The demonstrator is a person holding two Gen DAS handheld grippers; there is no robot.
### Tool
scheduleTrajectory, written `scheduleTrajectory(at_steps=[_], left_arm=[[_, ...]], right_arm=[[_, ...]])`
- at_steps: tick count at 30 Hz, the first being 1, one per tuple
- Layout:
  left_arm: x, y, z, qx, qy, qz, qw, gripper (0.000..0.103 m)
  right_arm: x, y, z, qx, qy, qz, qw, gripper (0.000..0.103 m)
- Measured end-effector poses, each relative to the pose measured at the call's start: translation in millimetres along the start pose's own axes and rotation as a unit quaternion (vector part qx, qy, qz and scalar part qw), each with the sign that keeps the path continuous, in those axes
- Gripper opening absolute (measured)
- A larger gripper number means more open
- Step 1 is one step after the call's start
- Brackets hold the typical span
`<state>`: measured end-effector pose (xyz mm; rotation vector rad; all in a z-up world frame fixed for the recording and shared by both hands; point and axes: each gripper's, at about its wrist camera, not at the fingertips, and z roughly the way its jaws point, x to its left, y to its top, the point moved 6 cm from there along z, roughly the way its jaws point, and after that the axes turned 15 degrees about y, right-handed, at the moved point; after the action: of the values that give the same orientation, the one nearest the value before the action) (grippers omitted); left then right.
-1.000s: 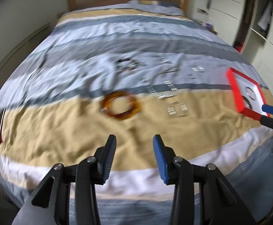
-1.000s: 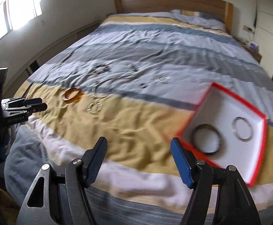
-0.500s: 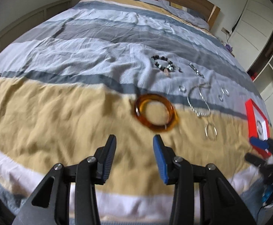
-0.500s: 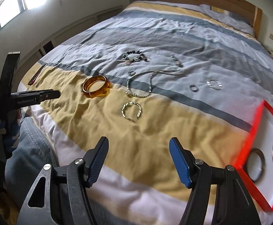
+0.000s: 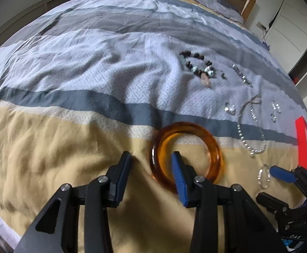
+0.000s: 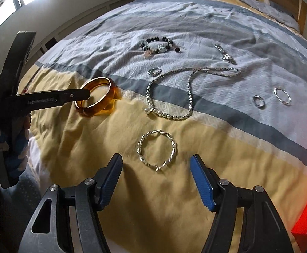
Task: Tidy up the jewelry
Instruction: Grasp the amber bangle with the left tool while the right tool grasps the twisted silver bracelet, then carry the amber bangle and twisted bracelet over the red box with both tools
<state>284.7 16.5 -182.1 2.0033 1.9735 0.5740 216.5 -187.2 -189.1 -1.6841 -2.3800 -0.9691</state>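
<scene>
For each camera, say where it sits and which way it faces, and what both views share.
Left wrist: on the left hand-held gripper, angled down the bed; its jaws, just closing, straddle the amber bangle rim unclamped; the right hand-held gripper shows at right.
Right wrist: on the right hand-held gripper, angled down at the twisted silver bangle, jaws open; a gloved hand and the left gripper show at left.
Shared: both bangles, pearl necklace, beaded bracelet, red tray.
</scene>
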Motion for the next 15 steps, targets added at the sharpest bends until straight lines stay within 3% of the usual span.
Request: scheduleTrajectory(at_steps=[2,4,7,15], left_arm=[[-2.5,-0.9,0.0,-0.006,0.007,0.009,0.9999,0.02],[-5.0,-1.7,-2.2,-0.011,0.012,0.013,0.9998,0.014],[-5.7,-3.6,-7.3,-0.02,0.022,0.017,0.9994,0.01],[-4.0,-15.4,-37.5,-0.036,0.025,0.015,0.9989,0.009]], right_arm=[[-0.8,1.3,4.0,0.002,-0.005,-0.002,1.0,0.061],[-1.6,2.1,6.4,0.001,-0.009,-0.003,1.0,0.056],[-1.7,2.6,5.6,-0.002,-0.01,-0.005,1.0,0.039],[7.1,-8.2,-11.3,-0.014,-0.002,-0.004,1.0,0.039]])
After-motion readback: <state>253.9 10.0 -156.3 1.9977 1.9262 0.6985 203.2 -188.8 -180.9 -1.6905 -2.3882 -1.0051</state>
